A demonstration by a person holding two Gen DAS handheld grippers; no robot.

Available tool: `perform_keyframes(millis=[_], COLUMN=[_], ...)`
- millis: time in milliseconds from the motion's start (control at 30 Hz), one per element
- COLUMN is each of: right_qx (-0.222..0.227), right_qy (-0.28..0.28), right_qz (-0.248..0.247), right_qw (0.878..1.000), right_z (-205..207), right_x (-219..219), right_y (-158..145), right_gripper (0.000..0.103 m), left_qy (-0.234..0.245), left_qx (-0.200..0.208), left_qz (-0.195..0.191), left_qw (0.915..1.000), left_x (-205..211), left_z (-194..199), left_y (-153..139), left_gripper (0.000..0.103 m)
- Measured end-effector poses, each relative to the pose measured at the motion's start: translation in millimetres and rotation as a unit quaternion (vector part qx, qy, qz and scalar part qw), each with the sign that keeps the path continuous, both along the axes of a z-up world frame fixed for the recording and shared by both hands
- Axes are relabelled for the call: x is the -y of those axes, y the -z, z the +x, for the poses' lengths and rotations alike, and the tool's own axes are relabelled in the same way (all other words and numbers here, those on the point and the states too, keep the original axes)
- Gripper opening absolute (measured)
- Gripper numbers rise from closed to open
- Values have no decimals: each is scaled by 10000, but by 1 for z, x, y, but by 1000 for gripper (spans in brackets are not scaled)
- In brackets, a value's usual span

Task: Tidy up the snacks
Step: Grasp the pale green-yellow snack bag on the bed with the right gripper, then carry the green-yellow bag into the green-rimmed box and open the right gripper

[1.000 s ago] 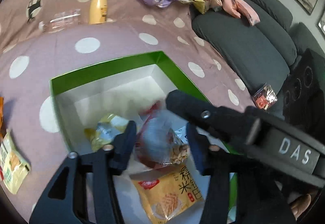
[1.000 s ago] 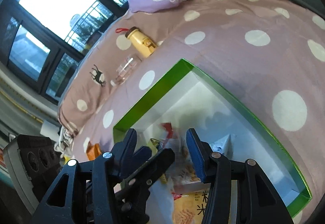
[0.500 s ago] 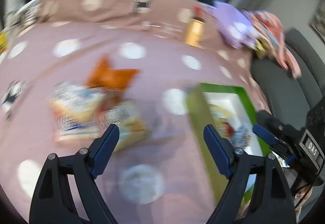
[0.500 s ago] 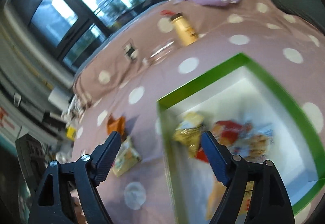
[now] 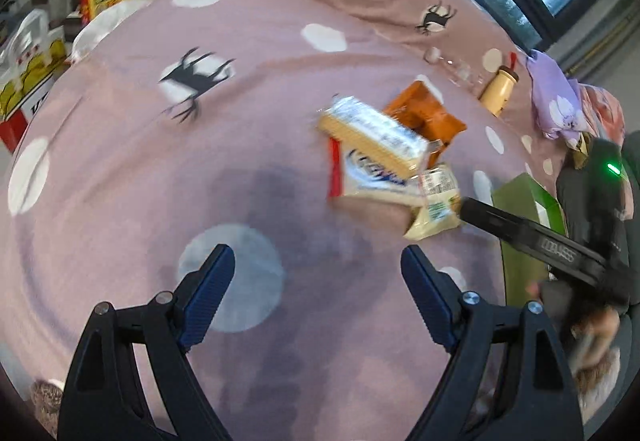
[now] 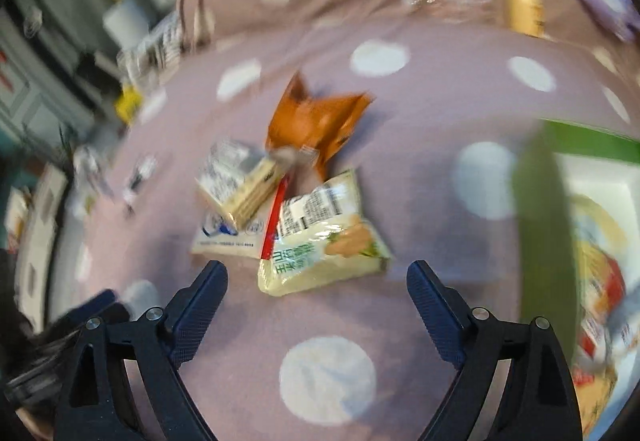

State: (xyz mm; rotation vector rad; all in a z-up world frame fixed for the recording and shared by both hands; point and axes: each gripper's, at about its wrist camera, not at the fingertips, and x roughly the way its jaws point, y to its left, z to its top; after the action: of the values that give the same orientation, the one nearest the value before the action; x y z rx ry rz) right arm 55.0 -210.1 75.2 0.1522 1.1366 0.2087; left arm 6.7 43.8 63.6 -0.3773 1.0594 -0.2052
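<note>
A pink bedspread (image 5: 280,53) with white dots is spread under both grippers, with windows seen beyond it in the left wrist view. The left gripper (image 5: 318,281) is held with its jaws wide apart and nothing between them; only cloth lies under the gap. The right gripper (image 6: 318,295) is seen with its jaws opening, also empty. A pile of loose snacks lies just ahead of the right jaws: a pale green packet (image 6: 320,241) nearest the gap, a cream wafer pack (image 6: 240,181) ahead and left, an orange bag (image 6: 316,121) farthest. From the left jaws the same pile (image 5: 384,153) sits ahead and to the right.

A reach toward the remaining snacks is judged to be in hand. A descent over one packet and a closing of the jaws would be called for next.

Snacks already in the green box (image 6: 538,241) are shown only by the right wrist view; the other gripper's finger (image 5: 532,241) crossing toward the pile is shown only by the left.
</note>
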Motion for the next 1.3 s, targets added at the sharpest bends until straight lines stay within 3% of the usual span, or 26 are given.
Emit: perform_keyframes(millis=[200, 400, 500, 633, 667, 733, 833, 933, 1300], right_qx=[-326, -419, -355, -236, -236, -230, -287, -356, -644], right_qy=[-254, -267, -378, -418, -359, -323, -303, -191, 144], right_qz=[-791, -547, -675, -1269, -1233, -1057, -898, -704, 232], right_qw=[9960, 9973, 9964, 9907, 9914, 9936, 9951, 9967, 9976], right_z=[31, 35, 28, 21, 20, 15, 8, -3, -80], right_x=[-31, -23, -27, -39, -41, -41, -41, -36, -33], right_y=[29, 38, 41, 44, 43, 38, 32, 28, 21], right_gripper=[95, 95, 95, 85, 81, 50, 40, 35, 35], left_qy=[-44, -36, -41, -84, -87, -78, -114, -114, 38], left_qx=[-46, -46, -49, -83, -72, -91, -82, -51, -35], left_qz=[-90, -264, -336, -405, -429, -420, -411, -415, -44], left_qw=[9999, 9996, 9994, 9991, 9990, 9990, 9991, 9991, 10000], left_x=[-15, -22, -23, -24, -25, -25, -27, -27, -6], left_z=[-10, -15, -16, -20, -21, -25, -29, -32, -34], left_y=[4, 8, 9, 9, 9, 9, 8, 6, 7], left_gripper=[85, 85, 85, 85, 85, 85, 85, 85, 85])
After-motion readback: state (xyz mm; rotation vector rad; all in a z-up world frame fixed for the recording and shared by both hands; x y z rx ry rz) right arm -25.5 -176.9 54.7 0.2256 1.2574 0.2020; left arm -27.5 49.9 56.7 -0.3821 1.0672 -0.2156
